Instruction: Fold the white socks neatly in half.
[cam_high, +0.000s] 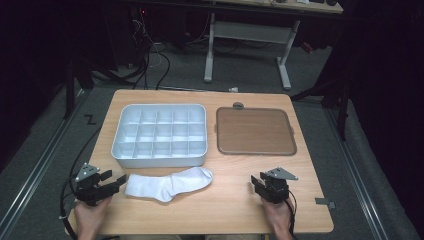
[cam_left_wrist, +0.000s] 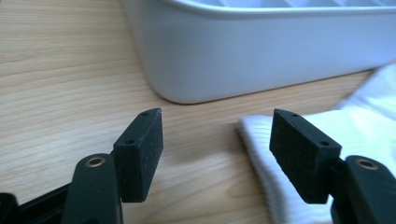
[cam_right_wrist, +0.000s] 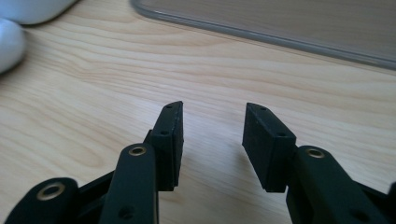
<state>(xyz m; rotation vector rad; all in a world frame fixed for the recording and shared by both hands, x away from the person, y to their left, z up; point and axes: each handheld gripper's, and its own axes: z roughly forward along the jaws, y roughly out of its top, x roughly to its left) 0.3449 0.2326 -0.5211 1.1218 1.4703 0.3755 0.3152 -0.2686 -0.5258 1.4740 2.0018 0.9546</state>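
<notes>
A white sock (cam_high: 167, 184) lies flat on the wooden table (cam_high: 230, 210), just in front of a white divided tray (cam_high: 160, 135). My left gripper (cam_high: 117, 181) is open at the sock's cuff end, low over the table. In the left gripper view the cuff (cam_left_wrist: 261, 154) lies between and just past the jaws of the left gripper (cam_left_wrist: 217, 140), with the tray wall (cam_left_wrist: 261, 51) behind. My right gripper (cam_high: 255, 182) rests open at the front right with nothing between its jaws. In the right gripper view, bare wood lies under the right gripper (cam_right_wrist: 213, 128).
A brown lid-like tray with a clear rim (cam_high: 255, 131) lies to the right of the white tray; its edge (cam_right_wrist: 261, 35) shows ahead of the right gripper. Bare wood lies between sock and right gripper. A desk frame (cam_high: 247, 35) and cables stand on the floor beyond.
</notes>
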